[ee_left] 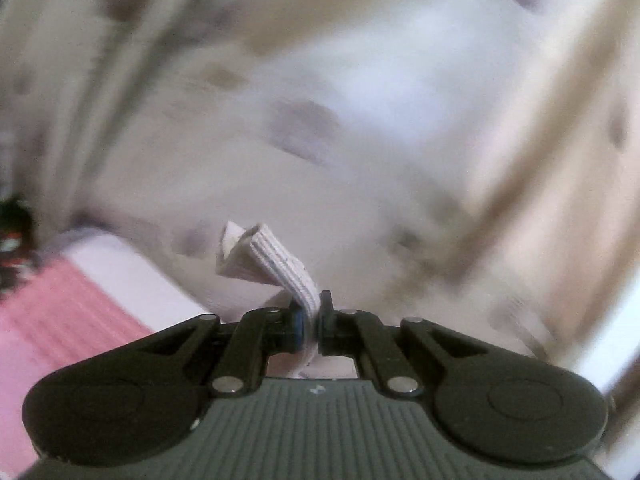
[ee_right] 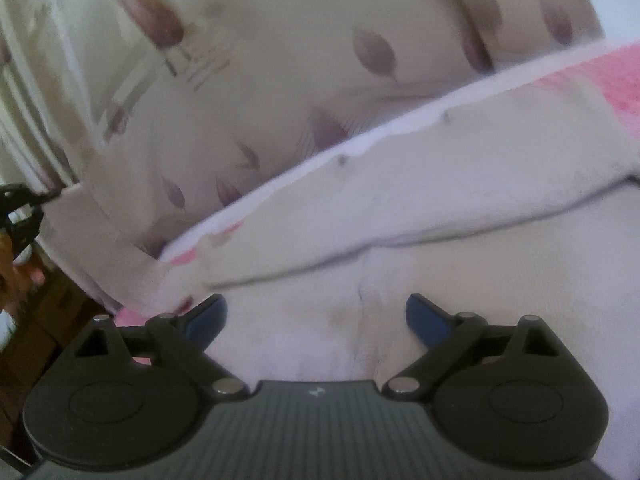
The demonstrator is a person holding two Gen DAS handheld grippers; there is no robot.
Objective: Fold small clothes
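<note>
Left gripper (ee_left: 312, 320) pinching ribbed cuff (ee_left: 276, 260)

From the left wrist view, the left gripper (ee_left: 311, 316) is closed on a ribbed cuff (ee_left: 276, 264) that sticks up and forward between its fingers, with the bedsheet (ee_left: 360, 120) spread behind and a garment (ee_left: 60, 312) lying to its lower left. From the right wrist view, the right gripper (ee_right: 316, 316) hangs spread apart over the garment (ee_right: 440, 208), which lies on the bedsheet (ee_right: 300, 60). One folded layer runs across in front of the gripper, and the other gripper (ee_right: 20, 204) sits at the far left edge.
</note>
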